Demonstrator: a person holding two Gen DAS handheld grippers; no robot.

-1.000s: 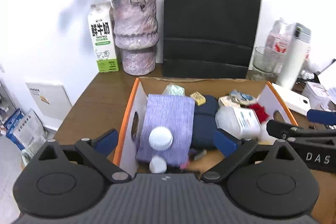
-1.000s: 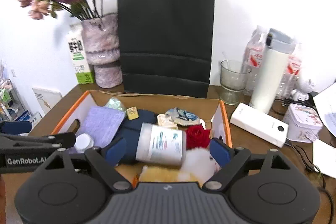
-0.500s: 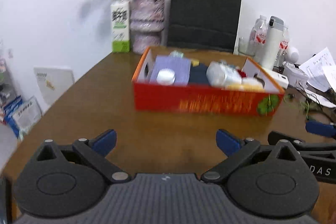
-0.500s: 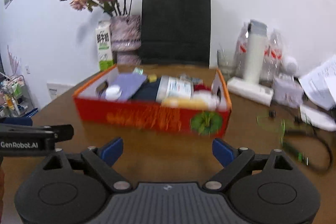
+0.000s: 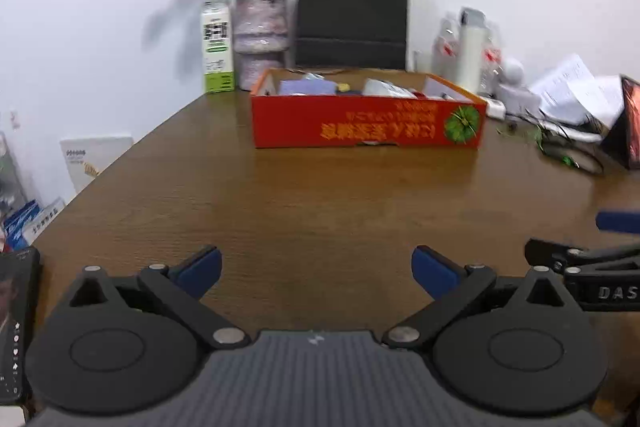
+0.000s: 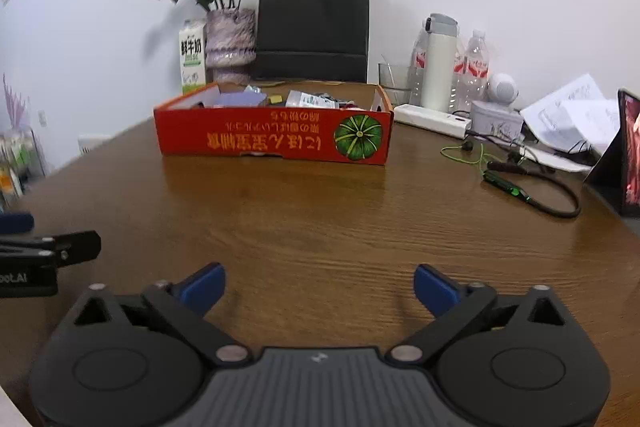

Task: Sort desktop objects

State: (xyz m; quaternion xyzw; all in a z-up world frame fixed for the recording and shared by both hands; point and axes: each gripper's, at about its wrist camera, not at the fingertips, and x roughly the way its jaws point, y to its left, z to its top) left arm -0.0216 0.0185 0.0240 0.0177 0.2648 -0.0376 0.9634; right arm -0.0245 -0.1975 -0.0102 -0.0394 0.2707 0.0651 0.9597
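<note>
An orange-red cardboard box [image 5: 366,125] with a pumpkin picture stands far across the brown table [image 5: 320,195]; it also shows in the right wrist view [image 6: 276,139]. It holds a purple cloth [image 5: 306,87], a white bottle [image 5: 384,89] and other small items, mostly hidden by its front wall. My left gripper [image 5: 316,273] is open and empty, low over the table near its front edge. My right gripper [image 6: 318,287] is open and empty, beside the left one.
Behind the box stand a milk carton [image 6: 192,61], a vase of dried flowers [image 6: 230,41], a black paper bag [image 6: 314,25], a white flask [image 6: 438,67] and water bottles. A power strip [image 6: 432,115], cables [image 6: 532,183], papers and a tablet [image 6: 630,155] lie right. A phone [image 5: 18,323] lies at left.
Both grippers have pulled far back from over the box toward the table's front edge and sunk lower. Both stay open and empty. The box has not moved.
</note>
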